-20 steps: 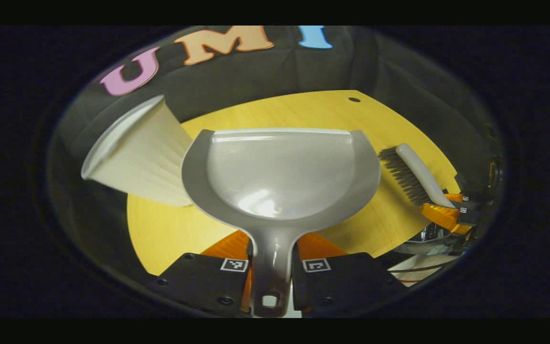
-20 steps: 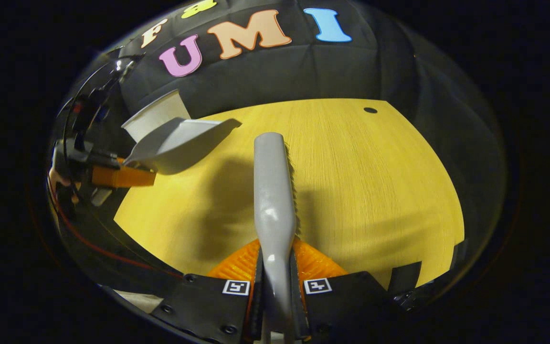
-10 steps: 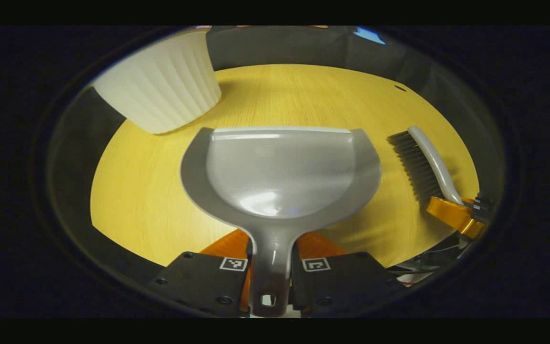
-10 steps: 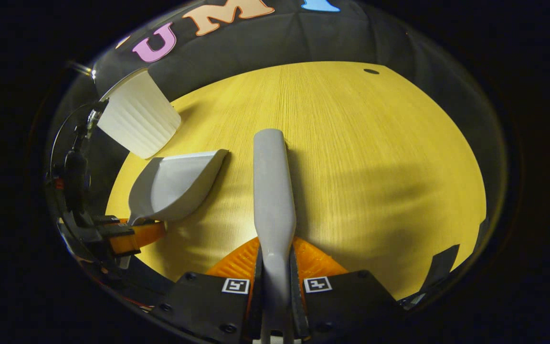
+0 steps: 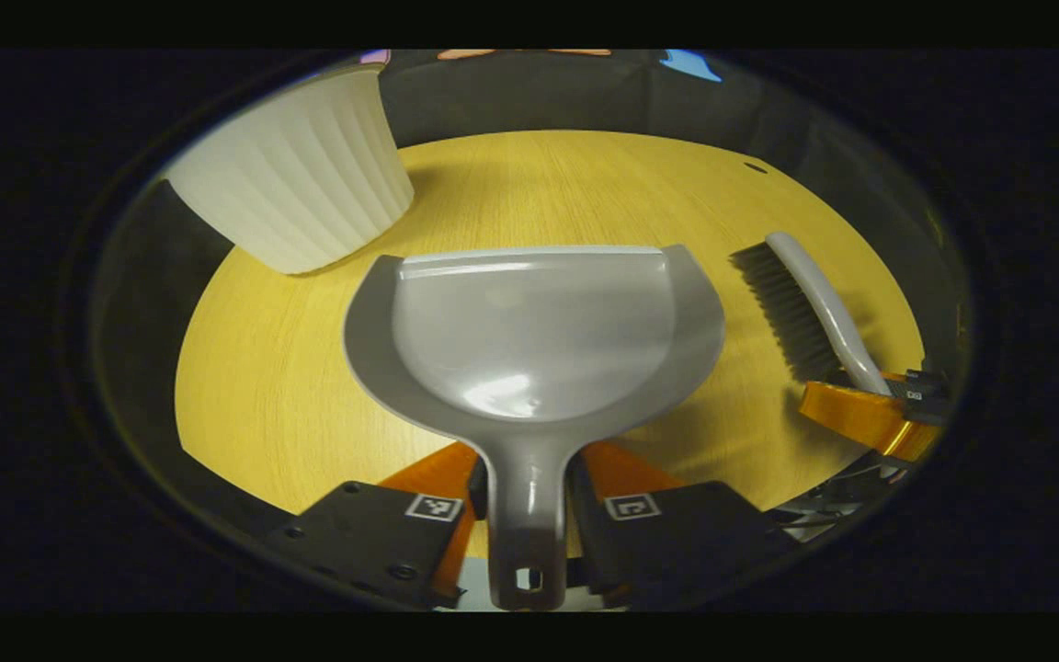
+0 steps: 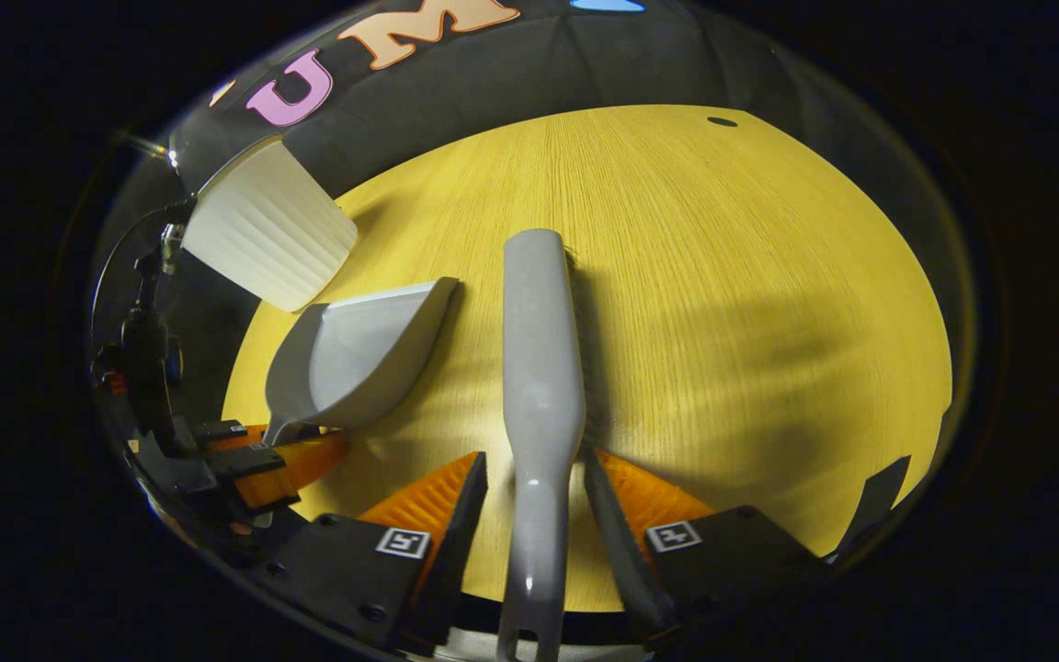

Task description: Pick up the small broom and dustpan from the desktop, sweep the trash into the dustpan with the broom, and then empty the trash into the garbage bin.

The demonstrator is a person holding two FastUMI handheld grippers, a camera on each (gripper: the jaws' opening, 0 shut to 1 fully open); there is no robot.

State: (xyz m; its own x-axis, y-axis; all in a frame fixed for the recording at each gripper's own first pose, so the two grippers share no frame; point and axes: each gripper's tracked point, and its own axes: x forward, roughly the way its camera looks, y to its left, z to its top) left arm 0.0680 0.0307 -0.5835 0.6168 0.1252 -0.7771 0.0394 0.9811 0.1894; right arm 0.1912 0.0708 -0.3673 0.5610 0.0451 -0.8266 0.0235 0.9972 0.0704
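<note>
The grey dustpan [image 5: 534, 331] lies flat on the yellow table [image 5: 254, 386]. Its handle runs back between the fingers of my left gripper [image 5: 529, 464], which is open with a thin gap on each side. The grey broom [image 6: 539, 368] lies on the table with its dark bristles [image 5: 782, 308] to one side. My right gripper [image 6: 534, 460] is open around the broom's handle, with clear gaps on both sides. In the right gripper view the dustpan [image 6: 355, 354] rests left of the broom, and the left gripper [image 6: 254, 460] is behind it. The right gripper [image 5: 860, 414] shows at the right edge of the left gripper view.
A white ribbed garbage bin [image 5: 300, 184] stands at the table's far left corner, just beyond the dustpan's lip; it shows as the bin [image 6: 263, 230] in the right gripper view. A small dark hole [image 6: 722, 121] marks the far right of the tabletop. Black cloth walls close in behind.
Both tools came down from the air onto the table. In the last half second both grippers opened off the handles, the right one wider.
</note>
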